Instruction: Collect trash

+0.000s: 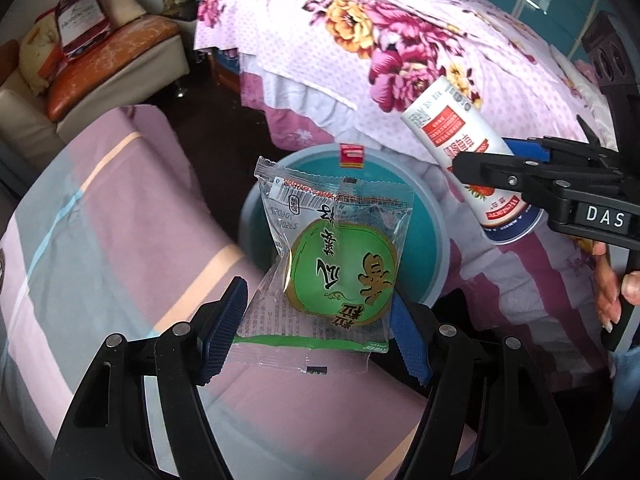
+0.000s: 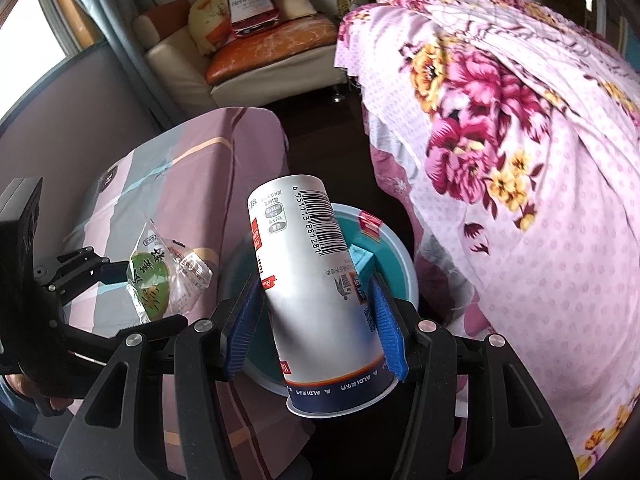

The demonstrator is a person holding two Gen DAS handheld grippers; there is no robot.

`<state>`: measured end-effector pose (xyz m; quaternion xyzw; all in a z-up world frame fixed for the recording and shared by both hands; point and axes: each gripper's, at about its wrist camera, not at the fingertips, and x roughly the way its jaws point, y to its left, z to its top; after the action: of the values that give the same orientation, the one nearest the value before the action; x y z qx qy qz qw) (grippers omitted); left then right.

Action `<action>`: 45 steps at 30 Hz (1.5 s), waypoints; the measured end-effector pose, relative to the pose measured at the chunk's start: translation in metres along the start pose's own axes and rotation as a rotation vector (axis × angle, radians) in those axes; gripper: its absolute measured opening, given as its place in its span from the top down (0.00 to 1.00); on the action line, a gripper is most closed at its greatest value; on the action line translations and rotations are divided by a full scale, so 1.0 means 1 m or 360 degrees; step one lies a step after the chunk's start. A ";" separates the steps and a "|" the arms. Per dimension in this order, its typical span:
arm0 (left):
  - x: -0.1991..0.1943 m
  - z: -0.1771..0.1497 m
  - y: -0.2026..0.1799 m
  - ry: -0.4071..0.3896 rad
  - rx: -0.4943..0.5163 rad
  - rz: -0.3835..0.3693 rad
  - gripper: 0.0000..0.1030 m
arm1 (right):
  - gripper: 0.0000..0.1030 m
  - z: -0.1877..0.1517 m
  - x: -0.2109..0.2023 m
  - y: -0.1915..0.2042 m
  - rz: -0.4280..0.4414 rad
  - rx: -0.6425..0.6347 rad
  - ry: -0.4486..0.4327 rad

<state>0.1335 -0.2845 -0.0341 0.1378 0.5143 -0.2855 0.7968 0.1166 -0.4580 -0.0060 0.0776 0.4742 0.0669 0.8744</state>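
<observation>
A clear snack wrapper (image 1: 332,264) with a green round print hangs over a teal bin (image 1: 424,248) with a pale blue rim. My left gripper (image 1: 316,336) is shut on the wrapper's lower edge, one blue pad on each side. A white paper cup (image 2: 312,280) with a barcode and a blue base band tilts above the same bin (image 2: 404,280), with my right gripper (image 2: 316,320) shut on it. The left wrist view shows the right gripper (image 1: 468,152) holding the cup (image 1: 452,128) at the right. In the right wrist view the left gripper (image 2: 132,292) and wrapper (image 2: 156,284) are at the left.
The bin stands on dark floor between a floral bedspread (image 1: 400,40) and a pink striped cover (image 1: 100,220). A red label (image 1: 351,156) is stuck to its inner wall and a teal box (image 2: 362,260) lies in it. A sofa (image 2: 256,52) with cushions stands behind. A hand (image 1: 612,296) holds the right gripper's handle.
</observation>
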 end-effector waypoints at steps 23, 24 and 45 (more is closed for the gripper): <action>0.010 -0.004 0.018 0.0007 -0.0154 0.0061 0.09 | 0.50 0.005 0.030 0.005 -0.0051 -0.0021 0.0112; 0.009 -0.005 0.020 0.0001 -0.0162 0.0062 0.09 | 0.50 0.005 0.031 0.007 -0.0054 -0.0028 0.0119; -0.032 -0.031 0.054 -0.0118 -0.0346 0.0071 0.09 | 0.07 0.010 0.029 0.057 -0.0145 -0.0177 0.0182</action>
<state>0.1325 -0.2154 -0.0225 0.0514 0.5093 -0.2153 0.8317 0.1381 -0.3973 -0.0125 0.0031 0.5220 0.0575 0.8510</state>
